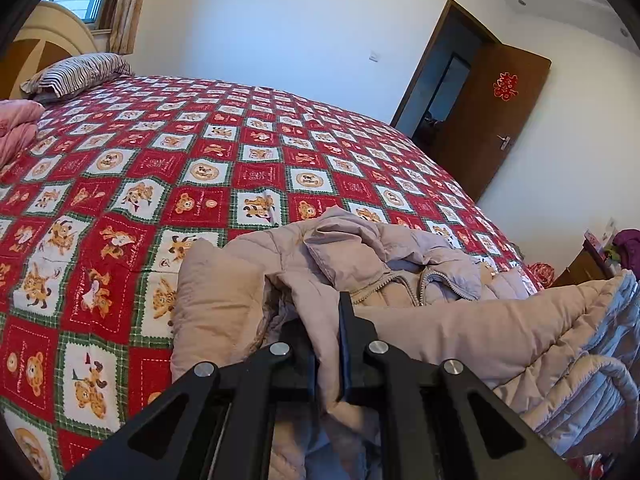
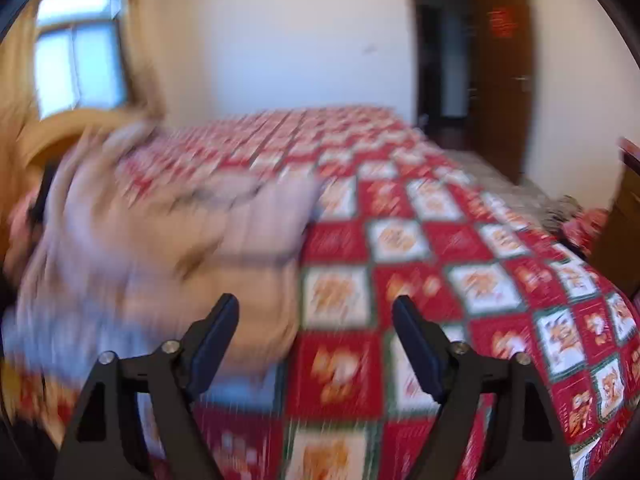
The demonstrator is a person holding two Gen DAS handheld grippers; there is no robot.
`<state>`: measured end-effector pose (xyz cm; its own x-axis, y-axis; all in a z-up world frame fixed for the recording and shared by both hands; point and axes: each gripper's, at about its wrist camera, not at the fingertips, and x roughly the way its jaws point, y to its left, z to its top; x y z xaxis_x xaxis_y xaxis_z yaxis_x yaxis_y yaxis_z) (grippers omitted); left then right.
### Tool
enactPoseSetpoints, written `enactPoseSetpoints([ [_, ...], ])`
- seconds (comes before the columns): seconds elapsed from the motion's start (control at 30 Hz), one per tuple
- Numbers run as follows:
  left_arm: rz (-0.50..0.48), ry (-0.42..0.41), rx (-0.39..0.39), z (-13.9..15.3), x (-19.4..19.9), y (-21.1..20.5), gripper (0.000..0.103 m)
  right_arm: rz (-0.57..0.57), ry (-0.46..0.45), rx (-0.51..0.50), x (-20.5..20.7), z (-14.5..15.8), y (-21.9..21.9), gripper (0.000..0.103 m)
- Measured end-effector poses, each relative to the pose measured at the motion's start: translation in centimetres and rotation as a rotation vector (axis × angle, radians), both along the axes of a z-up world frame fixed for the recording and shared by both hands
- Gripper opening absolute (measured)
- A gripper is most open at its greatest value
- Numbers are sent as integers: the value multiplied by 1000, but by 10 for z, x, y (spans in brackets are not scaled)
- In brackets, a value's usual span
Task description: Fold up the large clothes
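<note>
A large quilted jacket (image 1: 400, 280), pale lilac outside and beige inside, lies rumpled on a bed with a red checked bear-print cover (image 1: 160, 184). My left gripper (image 1: 326, 320) is shut on a fold of the jacket's fabric near its zipper. In the blurred right wrist view the jacket (image 2: 160, 240) lies at the left on the bed cover (image 2: 440, 260). My right gripper (image 2: 316, 320) is open and empty, its fingers spread over the cover just right of the jacket's edge.
A striped pillow (image 1: 80, 72) and a pink folded blanket (image 1: 16, 128) lie at the head of the bed by the headboard. An open brown door (image 1: 488, 120) stands beyond the far side. A wooden cabinet (image 2: 624, 224) stands at the right.
</note>
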<state>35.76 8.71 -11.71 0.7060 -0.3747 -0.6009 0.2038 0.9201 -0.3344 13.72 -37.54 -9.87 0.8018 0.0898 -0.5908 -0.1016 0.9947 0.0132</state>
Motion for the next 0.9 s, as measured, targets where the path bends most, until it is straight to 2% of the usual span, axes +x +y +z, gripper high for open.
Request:
enactPoseSetpoints([
  [0.17, 13, 8, 20, 4, -2, 1, 10, 152, 29, -98, -3, -35, 41, 91],
  [0.23, 10, 4, 35, 7, -4, 0, 10, 163, -9, -133, 1, -36, 55, 92],
  [0.37, 6, -7, 38, 16, -7, 5, 10, 217, -98, -112, 10, -25, 72, 91],
  [0.43, 8, -13, 23, 20, -4, 10, 10, 241, -70, -93, 25, -19, 78, 60],
  [0.47, 10, -16, 14, 22, -2, 13, 10, 240, -40, -57, 34, -17, 75, 27],
  [0.57, 22, -22, 3, 28, 12, 18, 10, 140, -36, -29, 61, -7, 65, 20],
  [0.7, 34, -12, -35, 30, 37, 19, 12, 43, -36, 29, 106, 12, 55, 17],
  [0.77, 45, -1, -56, 30, 54, 18, 23, 10, -25, 27, 129, 18, 56, 17],
  [0.8, 72, 29, -52, 28, 68, 17, 26, -17, -14, 7, 146, 19, 57, 17],
  [0.9, 129, 31, -83, 22, 87, 21, 64, -97, 37, -4, 189, 11, 49, 16],
])
